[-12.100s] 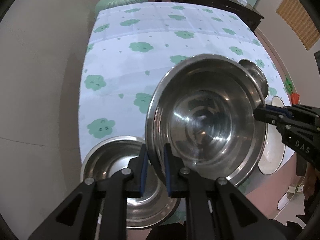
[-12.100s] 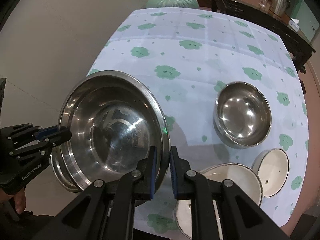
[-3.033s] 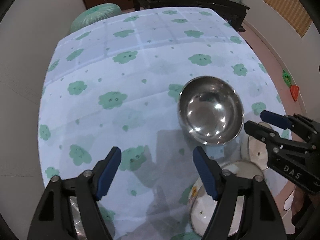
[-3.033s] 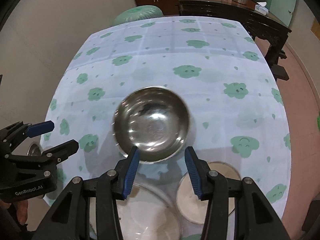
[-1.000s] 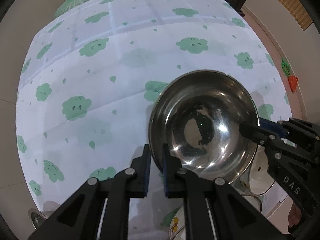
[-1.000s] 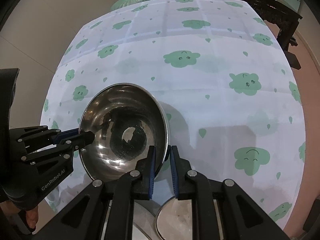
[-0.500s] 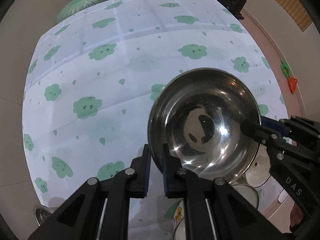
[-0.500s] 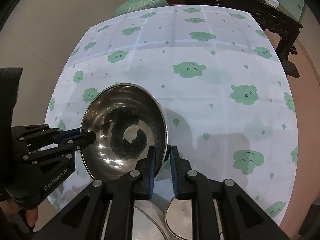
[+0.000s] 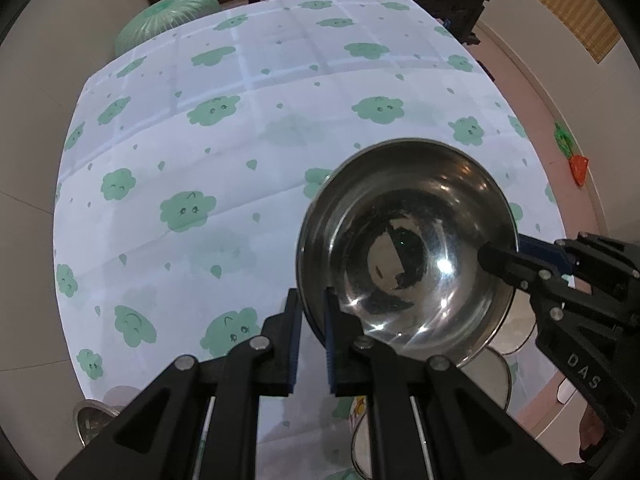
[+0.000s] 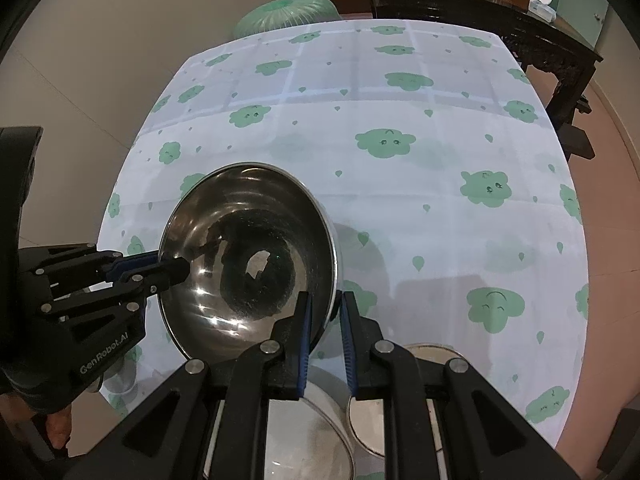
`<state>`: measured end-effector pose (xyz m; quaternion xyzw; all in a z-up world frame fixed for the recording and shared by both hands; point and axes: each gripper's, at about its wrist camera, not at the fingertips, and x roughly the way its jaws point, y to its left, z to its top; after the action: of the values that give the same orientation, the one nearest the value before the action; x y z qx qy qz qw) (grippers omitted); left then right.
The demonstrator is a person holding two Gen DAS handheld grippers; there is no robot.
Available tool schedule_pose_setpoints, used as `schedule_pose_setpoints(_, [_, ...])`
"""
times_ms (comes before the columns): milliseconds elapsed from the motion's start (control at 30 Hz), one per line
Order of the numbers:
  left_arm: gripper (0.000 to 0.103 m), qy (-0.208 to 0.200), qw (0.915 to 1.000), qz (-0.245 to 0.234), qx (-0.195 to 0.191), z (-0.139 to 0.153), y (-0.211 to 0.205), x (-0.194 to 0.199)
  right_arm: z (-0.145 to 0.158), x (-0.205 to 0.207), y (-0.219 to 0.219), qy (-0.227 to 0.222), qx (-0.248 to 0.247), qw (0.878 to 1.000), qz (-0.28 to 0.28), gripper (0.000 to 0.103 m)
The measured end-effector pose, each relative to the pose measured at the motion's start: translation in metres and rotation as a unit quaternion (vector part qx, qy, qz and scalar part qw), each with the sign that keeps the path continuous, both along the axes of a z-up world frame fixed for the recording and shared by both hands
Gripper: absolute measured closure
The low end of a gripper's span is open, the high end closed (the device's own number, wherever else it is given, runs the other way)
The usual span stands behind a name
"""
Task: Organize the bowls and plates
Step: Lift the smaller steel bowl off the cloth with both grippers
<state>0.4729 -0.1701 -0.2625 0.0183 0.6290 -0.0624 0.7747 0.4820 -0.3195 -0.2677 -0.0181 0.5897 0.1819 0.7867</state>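
A small steel bowl (image 9: 408, 248) is held in the air above the table between both grippers. My left gripper (image 9: 312, 312) is shut on its left rim. My right gripper (image 10: 324, 314) is shut on the opposite rim, and shows in the left wrist view (image 9: 500, 258) at the bowl's right edge. The bowl (image 10: 248, 256) tilts its inside toward each camera. White plates lie below the right gripper: a larger one (image 10: 304, 432) and a smaller one (image 10: 416, 380). A larger steel bowl (image 9: 94, 416) peeks in at the table's near left edge.
The table has a white cloth with green clouds (image 9: 248, 128). A green stool (image 9: 168, 16) stands at its far side, and a dark wooden sideboard (image 10: 500, 12) behind that. Brown floor runs along the right.
Three seconds ago both grippers were open over the bowl on the table. Since then both have shut on its rims and lifted it; over the last second it has risen a little more.
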Motion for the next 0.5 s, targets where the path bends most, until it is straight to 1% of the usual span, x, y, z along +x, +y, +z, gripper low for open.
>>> schedule_pose_setpoints(267, [0.096,-0.005,0.9999,-0.008,-0.005,0.009,0.000,-0.011,0.013,-0.013,0.000,-0.010,-0.003,1.000,-0.001,0.087])
schedule_pose_setpoints(500, [0.096,-0.008,0.9998,-0.015,-0.006,0.015,-0.002,-0.022,0.016,-0.025,-0.002,-0.011,-0.006,1.000,-0.006,0.087])
